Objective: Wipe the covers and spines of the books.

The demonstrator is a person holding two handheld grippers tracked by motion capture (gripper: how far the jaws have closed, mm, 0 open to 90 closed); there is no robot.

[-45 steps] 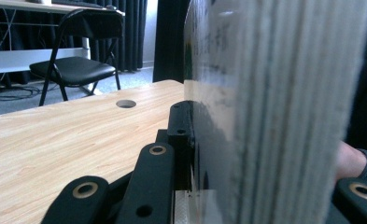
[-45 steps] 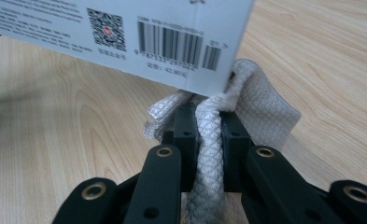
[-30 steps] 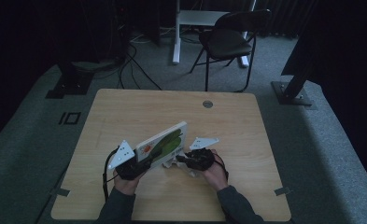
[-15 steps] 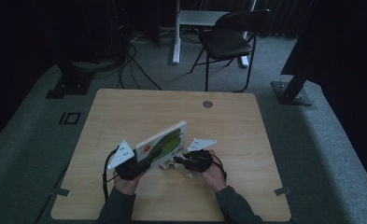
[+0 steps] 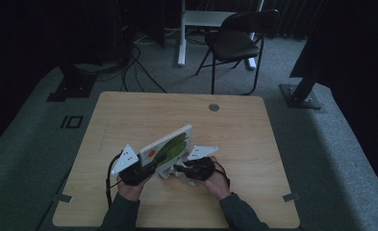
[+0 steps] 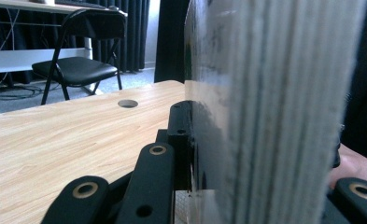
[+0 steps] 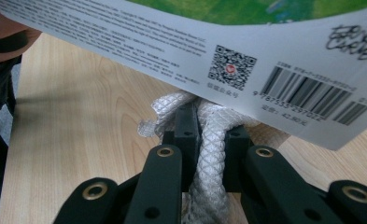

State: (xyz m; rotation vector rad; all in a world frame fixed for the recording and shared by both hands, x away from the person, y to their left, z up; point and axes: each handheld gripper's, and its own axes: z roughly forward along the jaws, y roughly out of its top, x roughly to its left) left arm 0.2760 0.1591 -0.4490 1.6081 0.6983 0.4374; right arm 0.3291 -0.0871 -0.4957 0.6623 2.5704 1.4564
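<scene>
A thick board book [image 5: 167, 147] with a green picture on its cover stands tilted on its lower edge at the front of the table. My left gripper [image 5: 145, 171] is shut on its lower left corner. In the left gripper view the book's page edges [image 6: 265, 93] sit between the jaws. My right gripper [image 5: 179, 171] is shut on a white, diamond-textured cloth [image 7: 209, 140] bunched on the table just under the book's back cover [image 7: 265, 56], which shows a barcode and a QR code. The cloth [image 5: 170, 173] lies between the two grippers.
The wooden table [image 5: 129, 115] has a round cable hole [image 5: 214, 107] near its far edge. A black folding chair [image 5: 234, 41] and a white desk leg [image 5: 181, 33] stand beyond it. Cables run over the floor at the far left.
The right gripper has edged slightly left toward the book's lower edge with the cloth in it. The book and the left gripper have kept still.
</scene>
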